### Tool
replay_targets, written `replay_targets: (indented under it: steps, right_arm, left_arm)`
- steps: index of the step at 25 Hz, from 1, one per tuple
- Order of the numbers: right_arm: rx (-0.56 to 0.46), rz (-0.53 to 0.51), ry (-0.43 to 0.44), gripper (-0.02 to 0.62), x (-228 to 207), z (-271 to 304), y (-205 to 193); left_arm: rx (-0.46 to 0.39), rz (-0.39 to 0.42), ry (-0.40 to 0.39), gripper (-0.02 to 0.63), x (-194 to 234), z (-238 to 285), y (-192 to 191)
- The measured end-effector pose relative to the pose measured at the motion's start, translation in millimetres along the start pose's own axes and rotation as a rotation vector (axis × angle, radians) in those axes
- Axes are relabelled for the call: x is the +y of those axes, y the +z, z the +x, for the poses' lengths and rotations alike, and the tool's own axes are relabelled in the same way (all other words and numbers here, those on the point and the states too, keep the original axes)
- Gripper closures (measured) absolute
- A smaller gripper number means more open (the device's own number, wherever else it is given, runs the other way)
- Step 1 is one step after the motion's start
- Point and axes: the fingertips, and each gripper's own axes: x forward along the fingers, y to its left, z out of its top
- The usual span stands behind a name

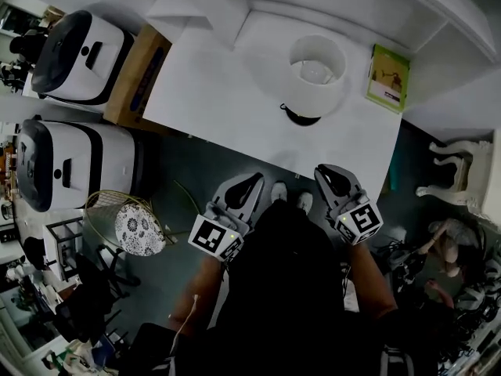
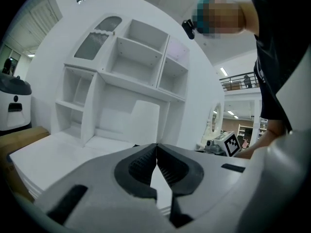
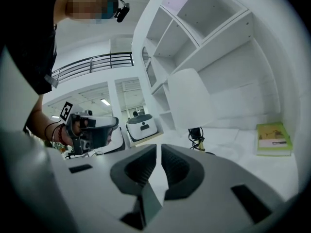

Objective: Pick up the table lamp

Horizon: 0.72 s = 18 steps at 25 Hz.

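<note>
The white, cylindrical-shade table lamp stands upright ahead of both claws, well apart. The right gripper lies nearer than the left gripper. All 2 jaw pairs are pressed together, empty.

The white desk lies bare from its front edge up to the table lamp and across the whole stretch to the lamp's left. On the lamp's right a green book lies near, with a strip of bare top between them. The shelf unit closes off the back, and a black cord is bunched at the lamp's base.
</note>
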Motion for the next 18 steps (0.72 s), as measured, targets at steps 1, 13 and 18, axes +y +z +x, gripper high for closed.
replay_targets:
  steps: [1, 13, 18]
  right_arm:
    - [0.007, -0.006, -0.003, 0.554, -3, 6, -2]
    - [0.012, -0.051, -0.050, 0.554, -45, 44, -20]
    - [0.019, -0.048, -0.079, 0.554, -58, 46, -31]
  left_arm:
    - [0.000, -0.004, -0.001, 0.588, 4, 2, -3]
    - [0.026, -0.004, -0.036, 0.588, 23, 33, -41]
    - [0.037, -0.010, -0.032, 0.588, 28, 46, -55]
